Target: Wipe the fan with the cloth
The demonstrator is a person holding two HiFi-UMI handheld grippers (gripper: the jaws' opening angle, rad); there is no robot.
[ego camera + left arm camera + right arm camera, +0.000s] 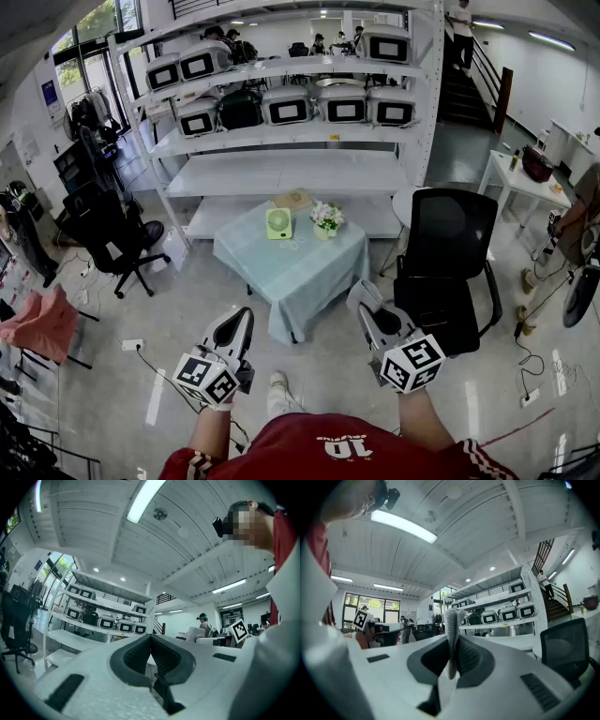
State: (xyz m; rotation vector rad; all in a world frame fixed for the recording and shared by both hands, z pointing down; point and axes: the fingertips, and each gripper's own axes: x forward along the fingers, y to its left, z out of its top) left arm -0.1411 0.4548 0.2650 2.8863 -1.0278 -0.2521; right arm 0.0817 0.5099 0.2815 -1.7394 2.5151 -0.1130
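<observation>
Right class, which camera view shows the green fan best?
The head view: the fan stands upright on the table, small but whole. Both gripper views aim upward and show no fan at all.

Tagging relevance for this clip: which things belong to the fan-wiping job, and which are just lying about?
Job: green fan on the table; cloth pinched in the right claw.
Lying about: flower pot; black chair; shelved machines.

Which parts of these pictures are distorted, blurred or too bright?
Head view: fisheye bends the shelves; the fan is small but clear. Left gripper view: the ceiling lamp glares, corners are black. Right gripper view: a strip light glares; the cloth between the jaws looks slightly soft.
</observation>
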